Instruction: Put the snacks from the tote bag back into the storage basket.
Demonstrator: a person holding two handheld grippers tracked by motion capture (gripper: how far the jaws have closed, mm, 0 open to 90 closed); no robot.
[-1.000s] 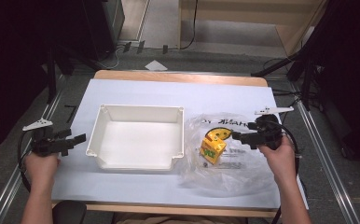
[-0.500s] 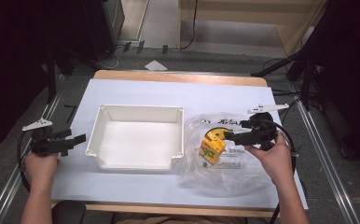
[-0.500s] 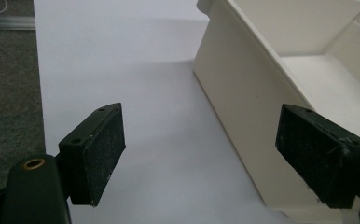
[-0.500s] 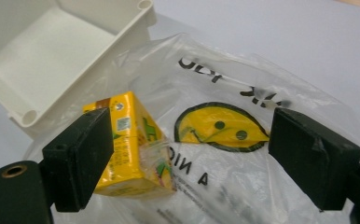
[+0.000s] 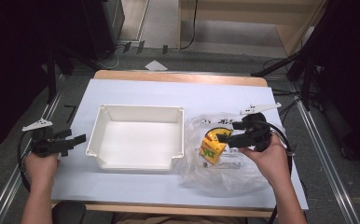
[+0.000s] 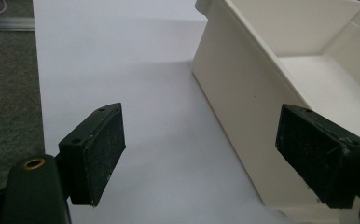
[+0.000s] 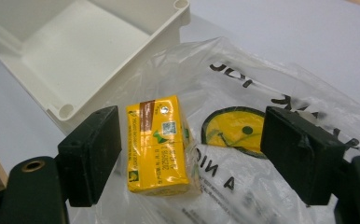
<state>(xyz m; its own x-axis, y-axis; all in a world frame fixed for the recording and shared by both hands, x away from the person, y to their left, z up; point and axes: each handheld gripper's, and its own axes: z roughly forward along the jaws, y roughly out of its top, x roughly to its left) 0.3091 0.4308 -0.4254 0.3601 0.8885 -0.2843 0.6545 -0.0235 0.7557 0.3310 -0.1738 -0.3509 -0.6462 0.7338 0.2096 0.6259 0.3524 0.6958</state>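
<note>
Yellow carton (image 7: 157,144) lies inside the clear bag (image 7: 262,154), so the right tool (image 7: 192,149) straddles it, spread; left tool (image 6: 215,158) idles spread.

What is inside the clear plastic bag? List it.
Inside the clear plastic bag a yellow carton shows through the film, beside the bag's printed smiley. Anything under the carton or in the crumpled folds is covered.
</note>
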